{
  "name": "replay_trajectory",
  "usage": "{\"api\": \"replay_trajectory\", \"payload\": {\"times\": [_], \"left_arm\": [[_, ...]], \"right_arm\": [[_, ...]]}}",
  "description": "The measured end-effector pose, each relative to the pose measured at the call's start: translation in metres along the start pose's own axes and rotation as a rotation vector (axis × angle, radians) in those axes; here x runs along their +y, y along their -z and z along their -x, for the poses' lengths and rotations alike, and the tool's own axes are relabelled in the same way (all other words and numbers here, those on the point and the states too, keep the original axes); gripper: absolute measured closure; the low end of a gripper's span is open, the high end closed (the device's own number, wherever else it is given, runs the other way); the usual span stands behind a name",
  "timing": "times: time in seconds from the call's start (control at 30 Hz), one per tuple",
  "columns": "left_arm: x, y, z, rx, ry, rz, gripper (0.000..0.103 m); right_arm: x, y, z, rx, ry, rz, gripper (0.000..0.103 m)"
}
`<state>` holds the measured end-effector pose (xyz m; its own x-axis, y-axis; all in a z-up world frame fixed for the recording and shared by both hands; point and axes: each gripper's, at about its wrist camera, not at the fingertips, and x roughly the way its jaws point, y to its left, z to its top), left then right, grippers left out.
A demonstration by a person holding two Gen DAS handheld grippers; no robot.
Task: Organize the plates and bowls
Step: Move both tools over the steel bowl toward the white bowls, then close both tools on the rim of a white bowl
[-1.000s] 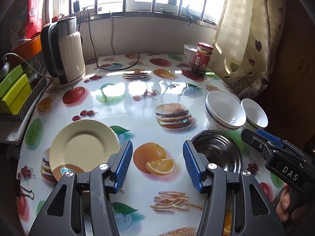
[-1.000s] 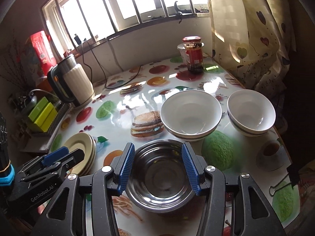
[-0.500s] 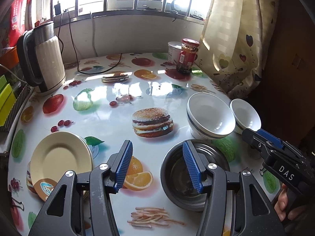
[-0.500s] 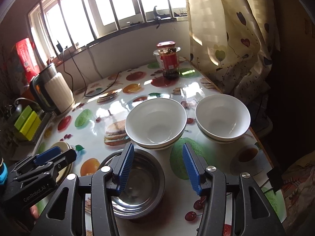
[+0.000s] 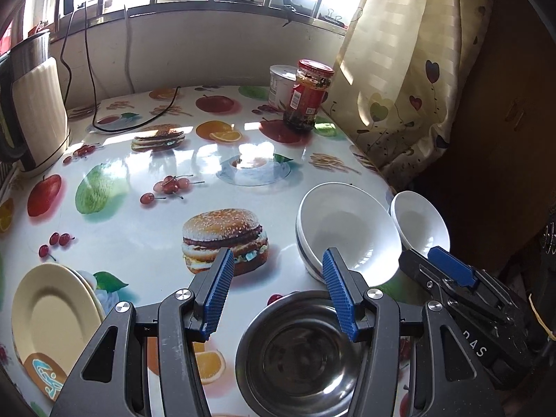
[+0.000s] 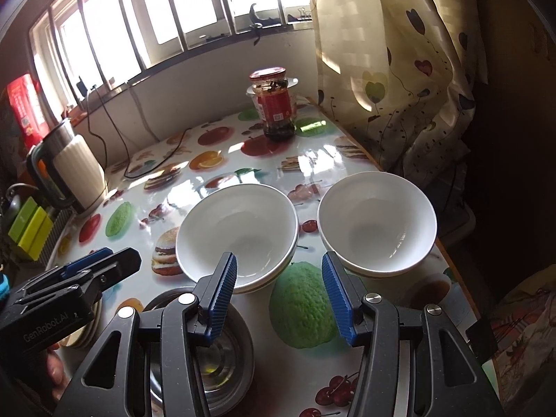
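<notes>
Nearest the cameras, both grippers hang over the front edge of the bench [image 5: 146, 239] with nothing between their pads. The left gripper [image 5: 278, 295] has its jaws spread, one blue pad over the bare printed cloth and the other above the rim of the steel bowl [image 5: 299, 354]. The right gripper [image 6: 279, 299] is likewise spread and empty, poised above the gap in front of the two white bowl stacks.

Just beyond the steel bowl sits the larger white bowl stack [image 6: 238, 229], which looks to be two bowls nested; beside it, close to the bench's right edge, stands the smaller white bowl stack [image 6: 377, 222]. The cream plates [image 5: 48, 316] lie stacked at the left front, well apart from the bowls. Farther back are the red-lidded jar [image 6: 276, 104], a white tub [image 5: 281, 83] behind it, and the kettle [image 6: 74, 170] with its cord at the left rear.

The risks, as I judge them: glazed rims are slippery, so a pinch on a single wall could let a bowl tip. The smaller stack's nearness to the edge means a sideways nudge might push it off. Lifting a nested stack by the top bowl alone could leave the lower one rocking.
</notes>
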<state>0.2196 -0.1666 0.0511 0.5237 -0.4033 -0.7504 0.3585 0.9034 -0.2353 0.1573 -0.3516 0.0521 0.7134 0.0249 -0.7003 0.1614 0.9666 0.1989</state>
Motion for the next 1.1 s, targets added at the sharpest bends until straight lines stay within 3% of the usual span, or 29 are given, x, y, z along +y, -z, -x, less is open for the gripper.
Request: {"api": "replay_trajectory", "payload": {"times": [0.37, 0.53, 1.1], "left_arm": [[-0.009, -0.015, -0.031, 0.040, 0.014, -0.012, 0.049], [-0.009, -0.016, -0.037, 0.042, 0.026, -0.001, 0.049], [-0.013, -0.018, -0.056, 0.085, 0.002, -0.017, 0.071]], "right_arm": [[-0.003, -0.006, -0.017, 0.004, 0.005, -0.009, 0.053], [-0.001, -0.007, -0.025, 0.018, 0.002, 0.003, 0.061], [-0.003, -0.009, -0.044, 0.037, -0.005, -0.006, 0.082]]}}
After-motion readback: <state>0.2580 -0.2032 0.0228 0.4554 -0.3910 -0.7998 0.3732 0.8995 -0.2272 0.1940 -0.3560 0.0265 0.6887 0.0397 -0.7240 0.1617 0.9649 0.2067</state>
